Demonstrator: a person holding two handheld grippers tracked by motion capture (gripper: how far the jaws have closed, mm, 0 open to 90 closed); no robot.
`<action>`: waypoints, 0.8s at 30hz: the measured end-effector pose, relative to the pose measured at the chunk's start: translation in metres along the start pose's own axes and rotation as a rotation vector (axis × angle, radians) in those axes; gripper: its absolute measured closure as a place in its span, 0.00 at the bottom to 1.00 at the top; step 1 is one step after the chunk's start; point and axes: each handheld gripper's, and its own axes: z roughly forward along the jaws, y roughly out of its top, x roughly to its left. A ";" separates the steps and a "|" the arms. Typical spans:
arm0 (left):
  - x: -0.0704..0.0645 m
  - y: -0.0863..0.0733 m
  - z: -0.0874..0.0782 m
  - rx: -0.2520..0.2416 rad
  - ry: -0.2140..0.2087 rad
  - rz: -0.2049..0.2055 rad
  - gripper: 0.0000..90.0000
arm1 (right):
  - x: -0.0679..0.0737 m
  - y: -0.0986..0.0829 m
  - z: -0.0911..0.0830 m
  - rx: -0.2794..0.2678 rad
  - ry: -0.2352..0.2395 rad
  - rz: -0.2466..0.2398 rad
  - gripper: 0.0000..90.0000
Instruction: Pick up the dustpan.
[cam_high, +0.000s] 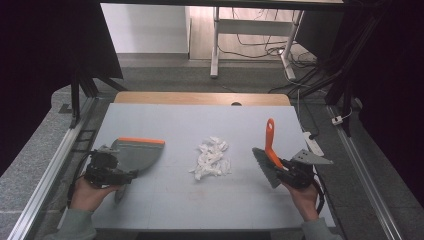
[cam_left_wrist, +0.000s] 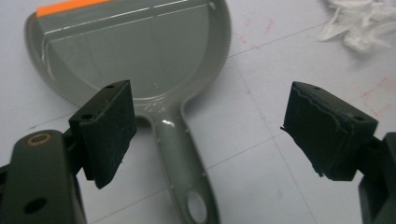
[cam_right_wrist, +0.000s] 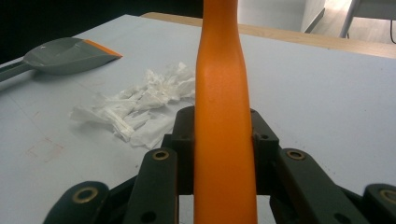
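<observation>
Grey plastic is showing at the left middle of the high view, where the dustpan (cam_high: 137, 154) is lying flat on the pale table (cam_high: 200, 117), its orange lip turned toward the upper edge of the frame and its handle running down toward the lower left; the left gripper (cam_high: 107, 170) is sitting over that handle, with the person's left hand (cam_high: 90, 194) coming in from the bottom left corner, wrist low and knuckles curled around the tool's body. Seen from the left gripper view, the jaws are standing wide apart, one at the lower left and one at the right of the frame, clamping nothing; the dustpan (cam_left_wrist: 135, 51) is spreading across the upper left and its handle is passing between the pads toward the bottom centre, just beside the left pad.

At the right middle of the high view, the right gripper (cam_high: 295, 172) is tilting inward, the right hand (cam_high: 305, 200) rising from the bottom right; its jaws are pressing together on the orange handle of the brush (cam_high: 269, 150), whose grey bristles are pointing down and left toward the table; the right gripper view is showing the brush (cam_right_wrist: 222, 107) squeezed between the pads. Torn white paper scraps (cam_high: 212, 157) are lying in the centre, well apart from both tools.
</observation>
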 end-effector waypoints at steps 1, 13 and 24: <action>0.002 -0.001 0.000 0.002 0.006 -0.010 0.19 | 0.000 0.000 0.000 0.000 -0.001 0.000 0.78; 0.016 -0.009 0.018 0.055 -0.007 -0.123 0.15 | 0.000 -0.001 0.002 0.010 -0.004 -0.006 0.78; 0.021 -0.017 0.037 0.089 -0.049 -0.165 0.16 | 0.002 -0.002 0.004 0.021 -0.007 -0.009 0.78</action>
